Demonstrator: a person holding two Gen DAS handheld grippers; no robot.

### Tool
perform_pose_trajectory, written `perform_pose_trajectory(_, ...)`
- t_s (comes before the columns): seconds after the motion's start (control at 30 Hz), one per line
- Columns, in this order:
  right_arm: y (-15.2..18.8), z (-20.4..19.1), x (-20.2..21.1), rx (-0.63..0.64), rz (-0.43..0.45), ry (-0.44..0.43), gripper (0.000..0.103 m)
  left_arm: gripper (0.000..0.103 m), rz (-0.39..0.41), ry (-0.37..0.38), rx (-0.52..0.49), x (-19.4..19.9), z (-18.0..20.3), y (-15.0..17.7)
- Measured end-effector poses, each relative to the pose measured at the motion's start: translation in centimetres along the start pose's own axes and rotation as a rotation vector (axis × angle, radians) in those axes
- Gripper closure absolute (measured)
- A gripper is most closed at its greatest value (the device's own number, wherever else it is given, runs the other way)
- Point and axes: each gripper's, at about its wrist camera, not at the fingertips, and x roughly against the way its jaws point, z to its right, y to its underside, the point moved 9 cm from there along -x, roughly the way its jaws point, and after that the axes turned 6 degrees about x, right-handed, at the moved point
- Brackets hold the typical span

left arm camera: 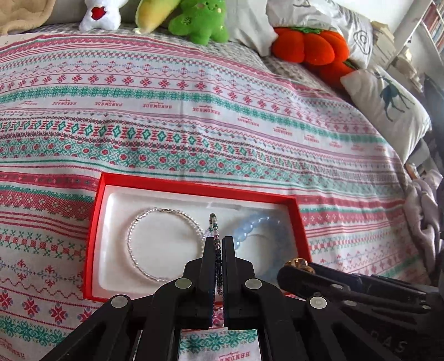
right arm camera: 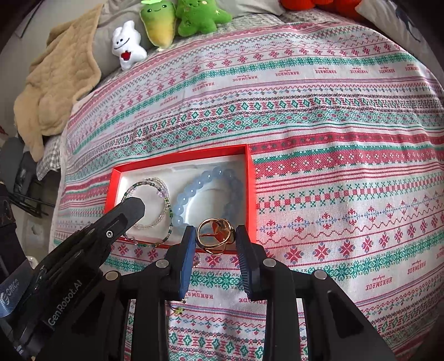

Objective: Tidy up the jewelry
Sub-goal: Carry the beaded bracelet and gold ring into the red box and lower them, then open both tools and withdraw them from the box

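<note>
Patterned woven bedspread (right arm camera: 333, 138), pink/teal cross-stitch bands with "HANDMADE" print, covered the bed; plush toys lay along its far edge at 12 o'clock: orange pumpkin plush (left arm camera: 310, 45), green plush (right arm camera: 201, 16), white plush (right arm camera: 127, 45), plus a beige quilted blanket (right arm camera: 55, 83) at 10 o'clock in the right wrist view. Red cardboard box (left arm camera: 94, 227), shallow and rectangular with a white moulded insert, sat open on the spread. Left gripper (left arm camera: 215, 247) reached in low from 6 o'clock over the near edge of the box, black plastic fingers nearly together, pinching a thin multicolour beaded bracelet (right arm camera: 166, 211) edge-on so it stood upright between the pads; in the right wrist view that bracelet draped over the box's near rim at 9 o'clock. Right gripper (right arm camera: 215, 238) came in beside it, at 4 o'clock in the left wrist view, jaws partly apart with ribbed blue pads clamped on a gold ring (right arm camera: 216, 236), glossy metal with interlocked loops, held just above the box's near rim. Inside the box: pale blue round-bead bracelet (right arm camera: 205, 191), chunky translucent beads, in the right half; thin silver bracelet (left arm camera: 163, 244), fine sparkly links in a circle, in the left half, lying flat. Left gripper and right gripper were close side by side, not touching.
</note>
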Motion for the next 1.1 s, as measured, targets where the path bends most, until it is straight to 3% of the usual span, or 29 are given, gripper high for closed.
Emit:
perform_pose_trajectory(0.37, -0.9, -0.5, -1.0, 0.042, 0.018, -0.007, 0.072, 0.103, 0.02, -0.144, -0.025, -0.9, -3.4, -0.2)
perform_pose_trajectory(0.57, -1.1, -0.7, -1.2, 0.054, 0.024, -0.015, 0.072, 0.103, 0.03, -0.187, -0.052, -1.0, -3.8, -0.3)
perform_pose_trajectory(0.77, -1.1, -0.9, -0.6, 0.051, 0.015, -0.041, 0.07, 0.085, 0.018, -0.217, -0.096, -0.7, -3.6, 0.1)
perform_pose_trajectory(0.87, -1.0, -1.1, 0.1, 0.062, 0.022, -0.045, 0.064, 0.071, 0.022, -0.224, -0.115, -0.2, -3.2, 0.4)
perform_pose_trajectory(1.1, -0.5, -1.2, 2.1, 0.084, 0.035, -0.047, 0.055, 0.052, 0.03, -0.222, -0.145, 1.8, -2.7, 1.0)
